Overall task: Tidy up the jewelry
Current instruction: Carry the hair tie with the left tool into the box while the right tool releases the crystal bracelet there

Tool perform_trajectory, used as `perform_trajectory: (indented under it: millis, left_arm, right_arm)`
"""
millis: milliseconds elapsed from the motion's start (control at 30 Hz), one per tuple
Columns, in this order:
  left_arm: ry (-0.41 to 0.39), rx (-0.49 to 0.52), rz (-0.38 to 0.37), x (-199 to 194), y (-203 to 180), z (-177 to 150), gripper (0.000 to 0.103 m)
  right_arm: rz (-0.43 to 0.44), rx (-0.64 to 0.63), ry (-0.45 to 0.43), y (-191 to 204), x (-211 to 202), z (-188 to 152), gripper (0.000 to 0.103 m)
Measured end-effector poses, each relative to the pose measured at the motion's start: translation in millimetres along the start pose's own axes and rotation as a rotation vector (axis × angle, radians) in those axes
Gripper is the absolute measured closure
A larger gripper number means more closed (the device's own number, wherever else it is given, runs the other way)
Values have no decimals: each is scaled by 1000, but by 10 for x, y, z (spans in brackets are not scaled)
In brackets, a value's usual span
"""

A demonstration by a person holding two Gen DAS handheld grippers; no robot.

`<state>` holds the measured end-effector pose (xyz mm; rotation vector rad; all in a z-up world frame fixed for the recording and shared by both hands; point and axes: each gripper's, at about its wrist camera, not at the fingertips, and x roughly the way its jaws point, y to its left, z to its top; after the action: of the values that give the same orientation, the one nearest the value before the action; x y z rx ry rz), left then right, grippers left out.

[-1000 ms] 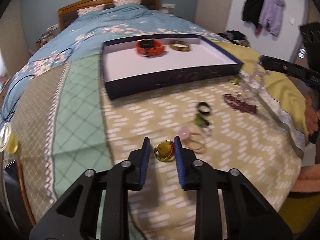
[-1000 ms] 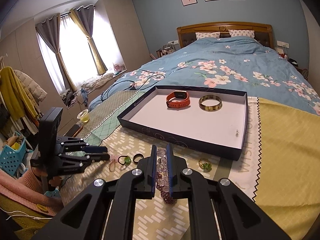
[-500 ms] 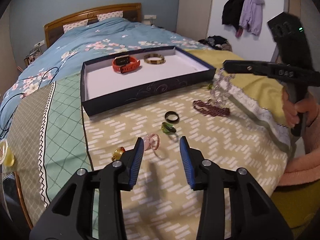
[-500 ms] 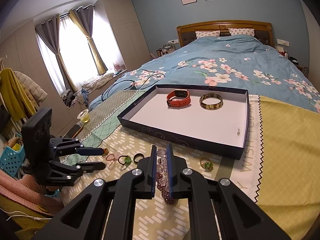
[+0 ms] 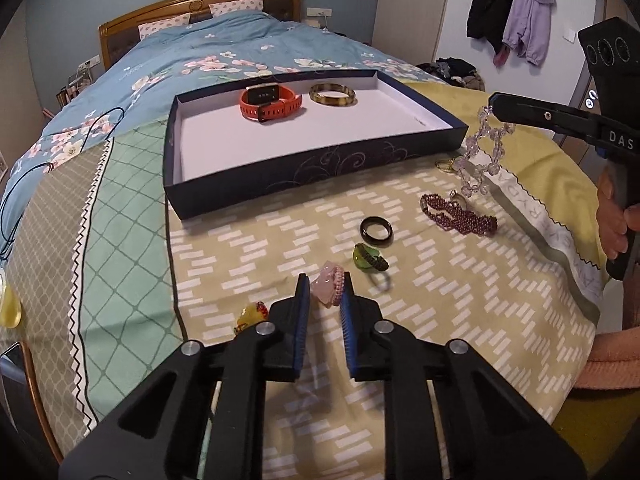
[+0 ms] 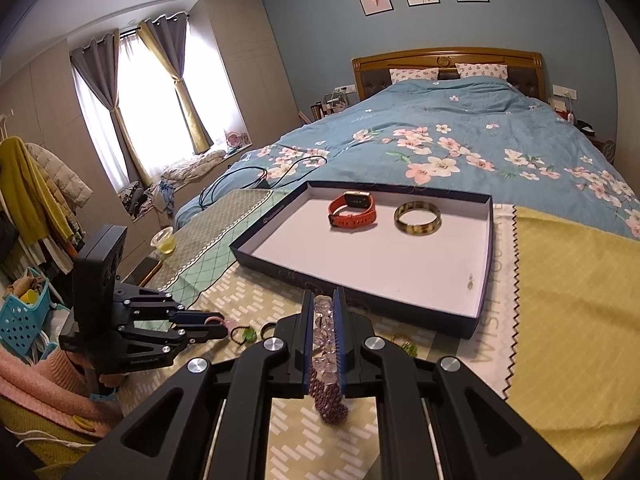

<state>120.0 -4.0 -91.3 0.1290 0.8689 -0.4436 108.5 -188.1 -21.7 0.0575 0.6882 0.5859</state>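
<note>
A dark blue tray on the bed holds an orange watch and a tortoiseshell bangle. My left gripper is closed around a pink bracelet on the yellow cloth. A yellow ring, a green ring, a black ring and a purple bead bracelet lie nearby. My right gripper is shut on a clear crystal bracelet, lifted above the cloth just before the tray.
A small gold and green piece lies by the tray's front corner. A black cable runs over the blue quilt at left. The bed edge drops off to the right, near hanging coats.
My left gripper let go of the yellow ring, opened, shifted right and has closed in on the pink bracelet. My right gripper stays shut on the crystal bracelet.
</note>
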Motion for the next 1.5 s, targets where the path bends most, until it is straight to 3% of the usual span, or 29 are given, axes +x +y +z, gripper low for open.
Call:
perform_trajectory:
  millis: [367, 767, 1500]
  left_arm:
    - [-96, -3, -2, -212, 62, 274, 88]
    - [-162, 37, 38, -168, 96, 746, 88]
    - [-64, 27, 98, 561, 344, 1289, 87]
  right_arm:
    - [-25, -12, -46, -84, -2, 262, 95]
    - [-39, -7, -63, -207, 220, 603, 95]
    - [-69, 31, 21, -458, 1022, 834, 95]
